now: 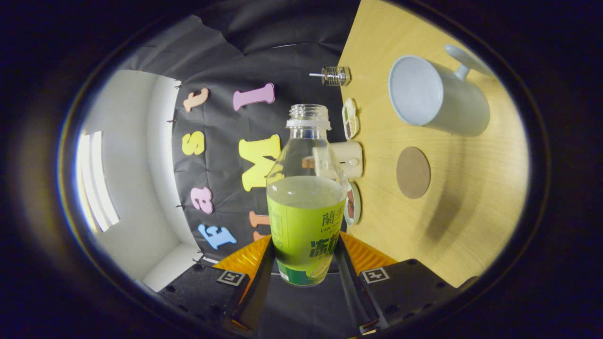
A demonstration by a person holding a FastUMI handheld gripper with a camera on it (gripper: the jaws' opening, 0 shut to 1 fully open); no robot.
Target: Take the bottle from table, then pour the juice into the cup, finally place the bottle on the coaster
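My gripper (pixel 305 258) is shut on a clear, uncapped bottle (pixel 306 197), both fingers pressing its green-labelled lower body. Pale juice fills it to just above the label, and its open neck points straight ahead, away from the fingers. The view is rolled, so the wooden table (pixel 471 202) runs along the right side. A white cup (pixel 438 96) with a handle stands on it beyond and to the right of the bottle, its inside bare. Between the cup and the fingers lies a round brown coaster (pixel 413 172), uncovered.
Along the table's far edge, just behind the bottle, stand a small glass jar (pixel 335 75), two little dishes (pixel 350 118) and a white box-shaped item (pixel 347 160). A white wall with a window (pixel 96 183) lies left of the black cloth.
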